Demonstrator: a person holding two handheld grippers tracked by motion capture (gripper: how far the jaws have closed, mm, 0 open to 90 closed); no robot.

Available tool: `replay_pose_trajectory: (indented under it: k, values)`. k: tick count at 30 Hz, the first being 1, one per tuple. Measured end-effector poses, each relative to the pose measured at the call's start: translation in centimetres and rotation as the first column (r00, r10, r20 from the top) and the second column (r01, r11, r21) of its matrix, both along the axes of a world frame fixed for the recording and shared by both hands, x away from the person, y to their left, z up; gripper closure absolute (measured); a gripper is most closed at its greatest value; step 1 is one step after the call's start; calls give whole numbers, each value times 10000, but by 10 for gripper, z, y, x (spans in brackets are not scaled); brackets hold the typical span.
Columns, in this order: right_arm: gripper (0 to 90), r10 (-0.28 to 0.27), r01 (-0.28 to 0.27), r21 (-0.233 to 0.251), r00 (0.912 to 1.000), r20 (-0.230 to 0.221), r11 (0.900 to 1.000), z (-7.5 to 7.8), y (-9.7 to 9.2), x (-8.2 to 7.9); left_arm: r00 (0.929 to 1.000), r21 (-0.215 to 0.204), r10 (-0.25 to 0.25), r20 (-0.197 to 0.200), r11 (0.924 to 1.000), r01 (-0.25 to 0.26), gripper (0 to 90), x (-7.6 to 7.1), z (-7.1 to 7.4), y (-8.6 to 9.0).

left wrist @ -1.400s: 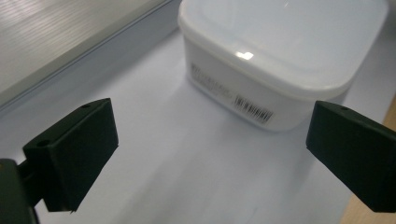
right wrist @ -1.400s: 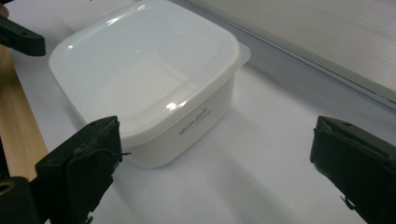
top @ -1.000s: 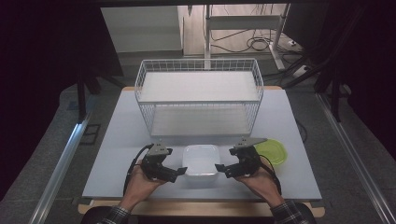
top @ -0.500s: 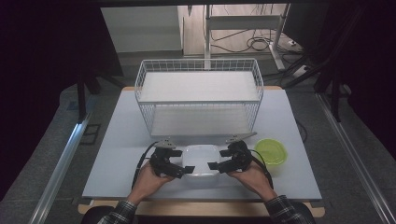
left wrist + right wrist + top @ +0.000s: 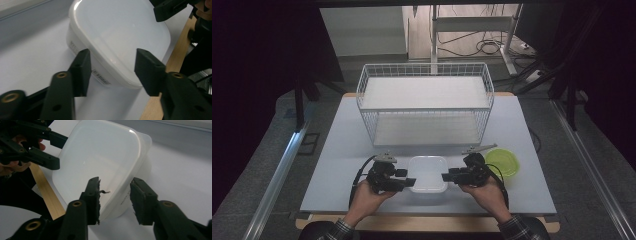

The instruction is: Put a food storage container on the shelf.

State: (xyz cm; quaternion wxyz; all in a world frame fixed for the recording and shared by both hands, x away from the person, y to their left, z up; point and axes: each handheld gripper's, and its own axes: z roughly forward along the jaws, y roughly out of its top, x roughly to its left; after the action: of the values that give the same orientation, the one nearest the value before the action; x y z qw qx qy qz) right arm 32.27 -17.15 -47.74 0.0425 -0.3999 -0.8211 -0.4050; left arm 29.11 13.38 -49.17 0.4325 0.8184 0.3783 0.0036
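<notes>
Left gripper view: the jaws of the left gripper [image 5: 111, 72] are seen parted, straddling the near left rim of the white container [image 5: 120, 37] without being closed on it. The right gripper [image 5: 113, 200] is likewise held apart, one jaw over the container's inner face and one outside its wall.

Compared with half a second ago, both grippers have been drawn slightly outward to the container's two sides, and the green lid [image 5: 502, 161], earlier partly hidden by the right hand, is now more exposed. A two-sided lift seems to be in preparation, perhaps toward the wire basket [image 5: 425, 102] on the far side of the table [image 5: 342, 145].

A small printed label is visible on the container's side wall, but its writing cannot be read.
</notes>
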Motion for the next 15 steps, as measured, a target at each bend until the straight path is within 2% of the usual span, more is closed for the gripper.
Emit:
replay_pose_trajectory:
  k: [1, 3, 4, 5, 6, 7, 8, 9, 10, 11, 12, 15]
  values:
    - [645, -74, 74, -13, 9999, 139, 10000, 1, -1, -1, 10000, 0, 0, 0, 10000, 0, 563, 0, 0, 0]
    - [664, -120, 120, -3, 9996, 267, 9999, 3, -1, -1, 9993, -28, 312, 219, 9995, -311, 588, 0, 1, 0]
    - [698, -278, 275, 79, 9986, 441, 9996, 4, -2, 0, 9970, -18, 648, 425, 9979, -648, 623, 0, 2, -1]
    - [698, -278, 275, 79, 9986, 441, 9996, 4, -2, 0, 9970, -18, 648, 425, 9979, -648, 647, 0, 2, -1]
    - [752, -439, 426, 231, 9974, 570, 9988, 5, -4, 1, 9936, -139, 957, 608, 9954, -950, 681, 0, 3, 1]
    - [752, -439, 426, 231, 9974, 570, 9988, 5, -4, 1, 9936, -139, 957, 608, 9954, -950, 730, 0, 3, 1]
    - [789, -537, 517, 311, 9963, 671, 9982, 5, -5, 1, 9918, -157, 1064, 705, 9943, -1056, 730, 0, 3, 1]
    - [785, -606, 587, 240, 9946, 841, 9980, 5, -5, 2, 9895, -31, 1112, 921, 9938, -1114, 784, 0, 2, 0]
    - [785, -636, 638, 24, 9897, 1283, 9980, 3, -2, 0, 9867, -56, 1272, 1013, 9919, -1273, 785, 0, 1, -1]
    - [785, -636, 638, 24, 9897, 1283, 9980, 3, -2, 0, 9867, -56, 1272, 1013, 9919, -1273, 785, 0, 1, -1]
    - [786, -657, 676, -68, 9861, 1523, 9977, 3, -1, 0, 9863, -218, 1334, 967, 9910, -1319, 785, 0, 1, 1]
    - [785, -718, 714, 82, 9842, 1620, 9974, 3, -1, 0, 9854, -331, 1394, 977, 9901, -1367, 786, 0, 1, 1]
